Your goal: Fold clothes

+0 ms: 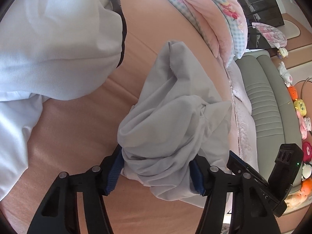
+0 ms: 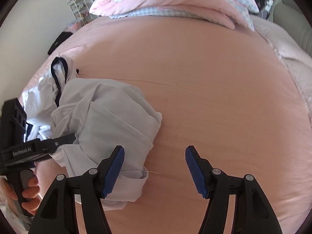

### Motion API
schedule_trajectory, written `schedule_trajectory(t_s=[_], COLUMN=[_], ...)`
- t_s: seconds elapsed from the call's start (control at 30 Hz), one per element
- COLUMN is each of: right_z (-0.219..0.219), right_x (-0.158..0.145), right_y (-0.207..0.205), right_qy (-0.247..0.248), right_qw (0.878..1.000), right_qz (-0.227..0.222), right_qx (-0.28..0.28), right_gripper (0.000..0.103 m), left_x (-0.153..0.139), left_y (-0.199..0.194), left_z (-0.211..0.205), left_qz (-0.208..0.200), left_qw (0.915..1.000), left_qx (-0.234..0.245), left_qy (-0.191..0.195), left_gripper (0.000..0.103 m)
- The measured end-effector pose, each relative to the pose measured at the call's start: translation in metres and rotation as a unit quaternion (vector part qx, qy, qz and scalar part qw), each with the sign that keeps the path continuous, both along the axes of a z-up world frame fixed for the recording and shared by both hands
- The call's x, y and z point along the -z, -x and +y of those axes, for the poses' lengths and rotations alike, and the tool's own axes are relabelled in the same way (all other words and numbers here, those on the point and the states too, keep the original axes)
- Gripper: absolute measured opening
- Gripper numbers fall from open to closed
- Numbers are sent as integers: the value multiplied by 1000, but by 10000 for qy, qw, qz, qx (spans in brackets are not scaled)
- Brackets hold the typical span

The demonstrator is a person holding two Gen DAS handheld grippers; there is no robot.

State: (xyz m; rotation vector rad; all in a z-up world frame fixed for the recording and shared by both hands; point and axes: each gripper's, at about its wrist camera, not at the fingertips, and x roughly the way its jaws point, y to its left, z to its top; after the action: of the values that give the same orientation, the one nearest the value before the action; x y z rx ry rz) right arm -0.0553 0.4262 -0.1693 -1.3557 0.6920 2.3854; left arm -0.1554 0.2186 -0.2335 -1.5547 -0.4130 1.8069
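We find the crumpled pale grey cloth garment (image 2: 109, 120) bunched in our left gripper's (image 1: 156, 167) jaws, lying left of our right gripper's (image 2: 155, 167) empty, parted jaws.

the bunched grey garment (image 1: 171, 120) covers the gap between the left gripper (image 1: 156, 173) jaws, so what they pinch cannot be seen. the white garment (image 1: 48, 48) runs off the left wrist view's left edge. in the right wrist view the person's hand (image 2: 27, 195) is cut by the frame's left edge, and the small shelf (image 2: 78, 9) holds things too tiny to tell
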Motion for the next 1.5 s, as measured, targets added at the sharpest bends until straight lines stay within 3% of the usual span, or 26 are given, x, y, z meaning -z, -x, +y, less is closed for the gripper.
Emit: schedule_trajectory(t_s=[0.07, 0.13, 0.53, 0.67, 0.73, 0.9, 1.07, 1.2, 1.37, 1.5], right_z=[16, 29, 49, 46, 43, 36, 22, 12, 0, 2], right_x=[8, 17, 65, 77, 81, 77, 58, 39, 11, -2], right_y=[-7, -14, -18, -17, -16, -11, -3, 3, 0, -14], right_qy=[794, 1365, 2814, 3407, 3525, 3461, 2786, 2256, 1671, 1619], right_qw=[9961, 9880, 9483, 9229, 9165, 9198, 9451, 9591, 9715, 9731], right_qz=[306, 535, 958, 1305, 1390, 1499, 1525, 1637, 1671, 1622], right_qx=[232, 484, 1109, 1227, 1282, 1083, 763, 487, 173, 247], right_gripper=[66, 73, 73, 73, 73, 73, 69, 63, 62, 62], left_x=[-1, -3, -8, -8, -8, -17, -21, -27, -37, -45], left_y=[-1, -2, -7, -6, -6, -13, -20, -24, -33, -41], left_z=[0, 0, 0, 1, 1, 6, 14, 14, 21, 26], left_qz=[45, 92, 382, 411, 398, 654, 919, 1002, 1023, 875], left_qw=[10000, 9999, 9992, 9991, 9992, 9974, 9943, 9938, 9936, 9949], left_qx=[-17, -22, -16, 28, 22, 154, 242, 237, 354, 482], left_qy=[28, 51, 115, 78, 88, 250, 489, 431, 312, 120], left_gripper=[57, 57, 56, 56, 56, 56, 53, 45, 39, 37])
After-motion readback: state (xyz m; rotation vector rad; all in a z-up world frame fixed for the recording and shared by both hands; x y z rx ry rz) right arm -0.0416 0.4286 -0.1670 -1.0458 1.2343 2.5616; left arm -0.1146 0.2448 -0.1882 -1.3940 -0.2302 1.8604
